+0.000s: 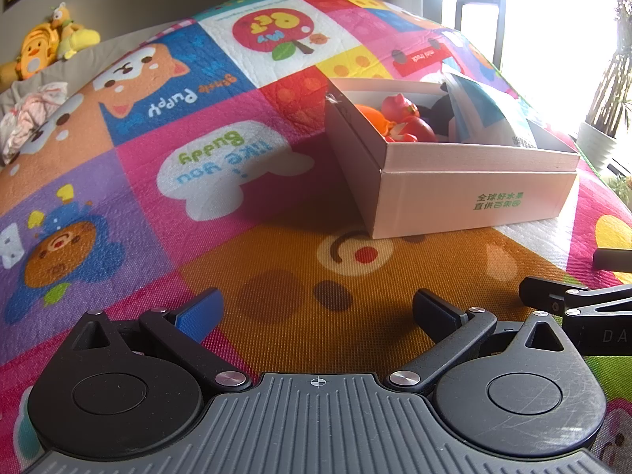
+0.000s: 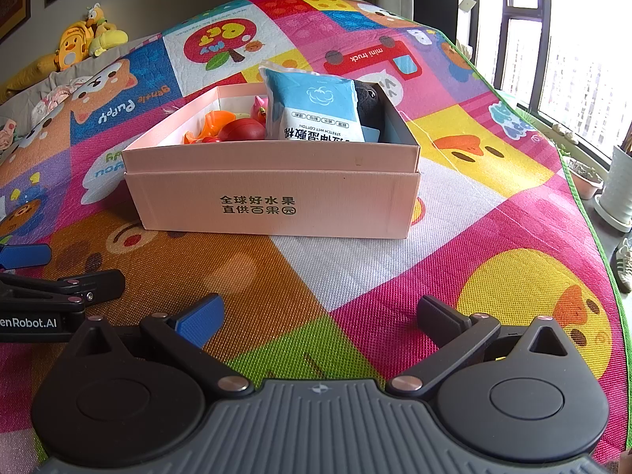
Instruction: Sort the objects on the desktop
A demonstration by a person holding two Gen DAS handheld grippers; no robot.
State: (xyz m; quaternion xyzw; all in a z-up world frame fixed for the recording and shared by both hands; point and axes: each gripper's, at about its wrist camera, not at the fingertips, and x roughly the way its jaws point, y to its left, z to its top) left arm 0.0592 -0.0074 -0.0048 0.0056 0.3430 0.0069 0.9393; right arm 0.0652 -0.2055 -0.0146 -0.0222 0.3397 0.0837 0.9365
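1. Both tongs sit nearest, low over the play mat [image 2: 355, 268]: the left tongs [image 1: 316, 308] and the right tongs [image 2: 320, 312] each stand spread wide with nothing between the fingers.
2. Ahead of them the pink box [image 2: 276, 205] rests on the mat, open at the top, well apart from either pair of tongs.
3. Inside it lie a blue-and-white wipes pack [image 2: 316, 106] propped upright, an orange toy [image 2: 215, 122], a red ball-like toy [image 2: 243, 130], a pink toy [image 2: 260, 108] and something black and soft [image 2: 369, 106] behind the pack.
4. No loose object shows on the mat around the box in either view, so I judge the sorting is at or near its end; anything left would have to lie out of frame.
5. From the right wrist the box is seen front-on, with the pack's print legible and the left tongs at the left edge; the window [image 2: 572, 59] side and a plant pot [image 2: 620, 185] also show.
6. From the left wrist the box [image 1: 466, 201] is seen at a corner, its dark side wall exposed, with the toys clearer and the pack partly washed out by glare; the right tongs poke in at the right edge.
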